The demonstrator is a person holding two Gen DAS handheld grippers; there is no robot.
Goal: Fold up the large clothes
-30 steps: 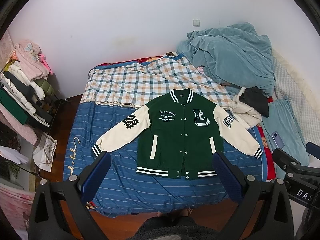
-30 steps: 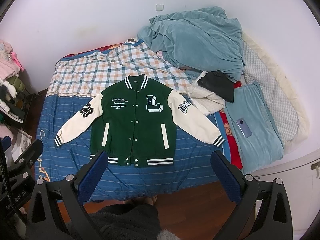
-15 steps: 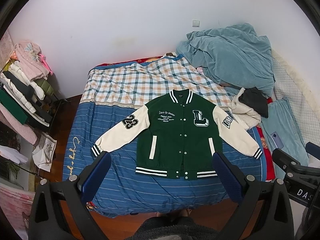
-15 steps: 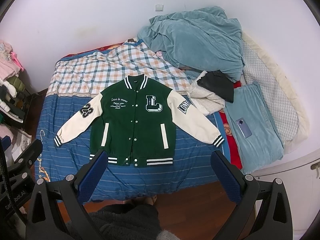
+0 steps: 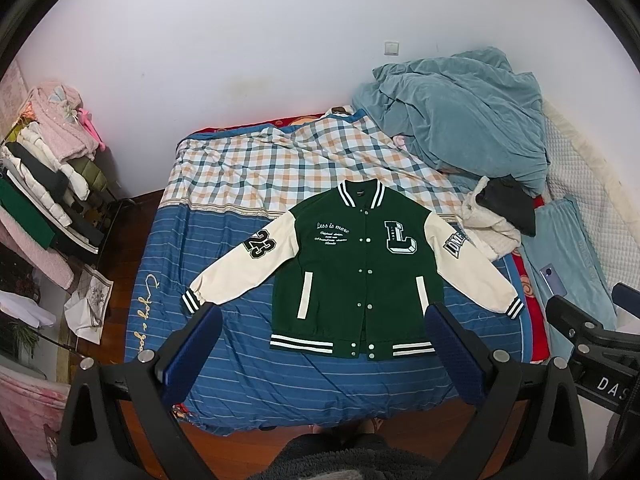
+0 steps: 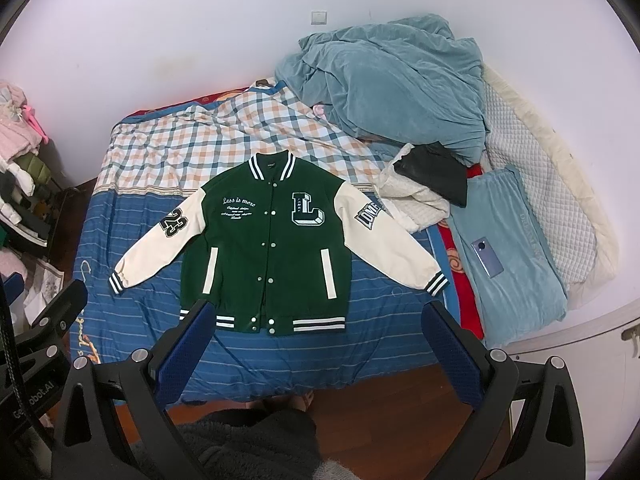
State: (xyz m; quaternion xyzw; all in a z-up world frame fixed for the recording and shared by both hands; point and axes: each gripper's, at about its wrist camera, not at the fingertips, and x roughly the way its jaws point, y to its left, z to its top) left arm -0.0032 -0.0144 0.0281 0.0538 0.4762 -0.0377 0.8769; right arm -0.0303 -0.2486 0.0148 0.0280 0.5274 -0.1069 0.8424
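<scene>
left wrist view: the left gripper (image 5: 322, 326) hangs above the bed's near edge, jaws spread wide and holding nothing. the green varsity jacket (image 5: 357, 276) lies flat, front up, sleeves spread on the blue striped bedspread (image 5: 224, 240).

right wrist view: the right gripper (image 6: 316, 322) is likewise wide and empty above the varsity jacket (image 6: 268, 248); a phone (image 6: 487, 256) rests on a folded blue blanket (image 6: 516, 280).

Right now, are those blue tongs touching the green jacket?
Apart. Both wrist views show the left tongs and right tongs open, held high above the bed; the jacket lies flat and undisturbed below.
</scene>
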